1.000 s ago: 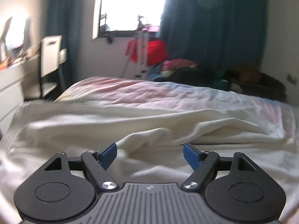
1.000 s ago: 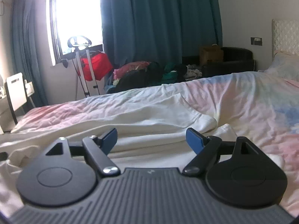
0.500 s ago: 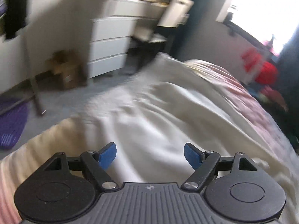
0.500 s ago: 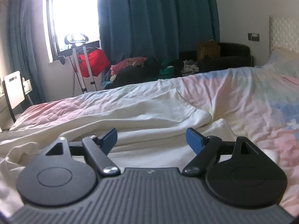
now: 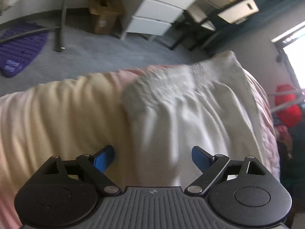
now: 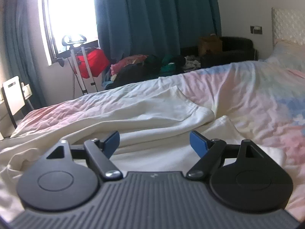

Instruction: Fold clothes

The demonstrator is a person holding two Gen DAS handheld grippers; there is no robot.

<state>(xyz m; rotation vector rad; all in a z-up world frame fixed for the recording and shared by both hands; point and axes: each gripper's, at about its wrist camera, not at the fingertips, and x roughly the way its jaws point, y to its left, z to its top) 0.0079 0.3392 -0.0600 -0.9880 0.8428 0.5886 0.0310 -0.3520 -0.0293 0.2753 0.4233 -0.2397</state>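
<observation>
Over white garment (image 5: 190, 114): both tools spread, empty.

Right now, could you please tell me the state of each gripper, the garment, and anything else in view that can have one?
Left gripper: open, empty, over the garment's gathered waistband.
Right gripper: open, empty, low over the garment.
White garment: unfolded, spread rumpled on the bed.
Bed cover: wrinkled.
Drawers: shut.
Cardboard box: flaps open.
Curtains: partly drawn, window uncovered.
</observation>
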